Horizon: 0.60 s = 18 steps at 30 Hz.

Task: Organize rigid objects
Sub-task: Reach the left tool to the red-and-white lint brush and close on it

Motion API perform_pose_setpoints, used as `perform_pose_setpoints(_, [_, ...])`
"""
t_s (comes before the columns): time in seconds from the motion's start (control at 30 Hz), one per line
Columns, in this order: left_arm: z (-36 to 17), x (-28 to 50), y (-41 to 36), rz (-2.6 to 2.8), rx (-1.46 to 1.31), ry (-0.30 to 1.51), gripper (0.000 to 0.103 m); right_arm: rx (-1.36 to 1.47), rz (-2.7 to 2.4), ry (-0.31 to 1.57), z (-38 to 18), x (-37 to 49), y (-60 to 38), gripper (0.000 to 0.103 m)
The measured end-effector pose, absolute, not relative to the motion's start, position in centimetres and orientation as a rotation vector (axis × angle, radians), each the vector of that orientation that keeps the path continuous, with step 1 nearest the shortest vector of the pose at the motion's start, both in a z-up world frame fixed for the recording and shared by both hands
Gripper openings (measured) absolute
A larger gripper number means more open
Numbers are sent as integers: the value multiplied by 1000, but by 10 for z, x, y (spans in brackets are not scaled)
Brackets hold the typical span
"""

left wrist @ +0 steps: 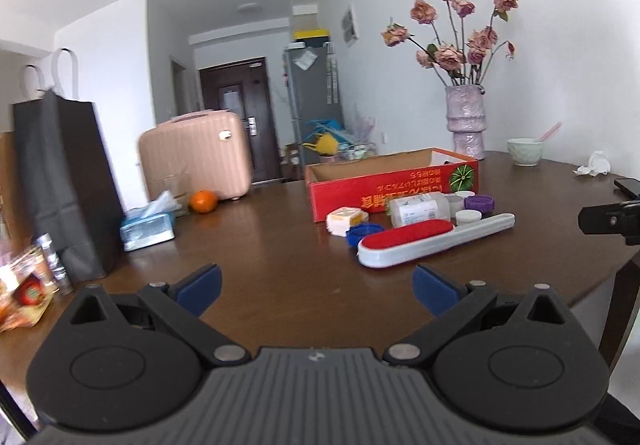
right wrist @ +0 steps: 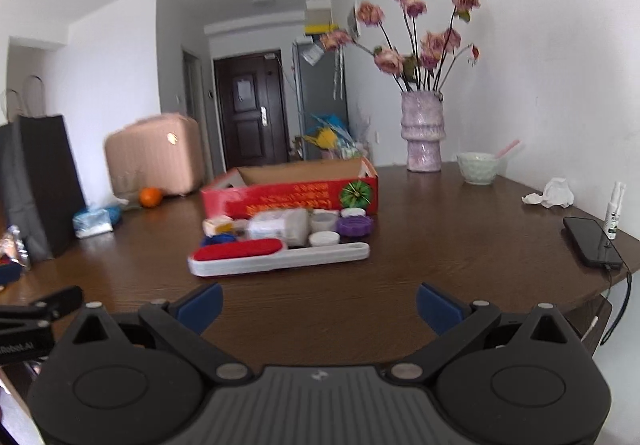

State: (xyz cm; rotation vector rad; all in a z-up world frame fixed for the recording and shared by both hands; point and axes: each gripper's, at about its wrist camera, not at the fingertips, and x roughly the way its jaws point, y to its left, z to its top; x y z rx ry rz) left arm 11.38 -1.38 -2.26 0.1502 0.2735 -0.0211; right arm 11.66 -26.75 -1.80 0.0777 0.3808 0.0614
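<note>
Both grippers, left gripper [left wrist: 318, 291] and right gripper [right wrist: 319, 307], hover wide open and empty near the table's [right wrist: 460, 245] front edge; lint brush [right wrist: 276, 256] and jars cluster by the red box [right wrist: 288, 193], ready for packing.

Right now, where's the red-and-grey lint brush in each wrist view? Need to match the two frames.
Left wrist: lint brush lies right of centre on the table, handle pointing right, in front of the red box.
Right wrist: lint brush lies left of centre, handle pointing right, in front of the same red box.
Shared landmark: the pink vase of dried roses, behind and right of the box.
</note>
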Motion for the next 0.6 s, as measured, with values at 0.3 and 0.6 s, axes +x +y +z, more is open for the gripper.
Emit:
perform_pose_setpoints(0.3, [-27,234,-9,-100,15,502,103,56,129,557,-27,240,-310,103])
perform_pose_setpoints(0.6, [-38,318,-9,-89,-143,680,74,125,191,708,-44,344,-337,48])
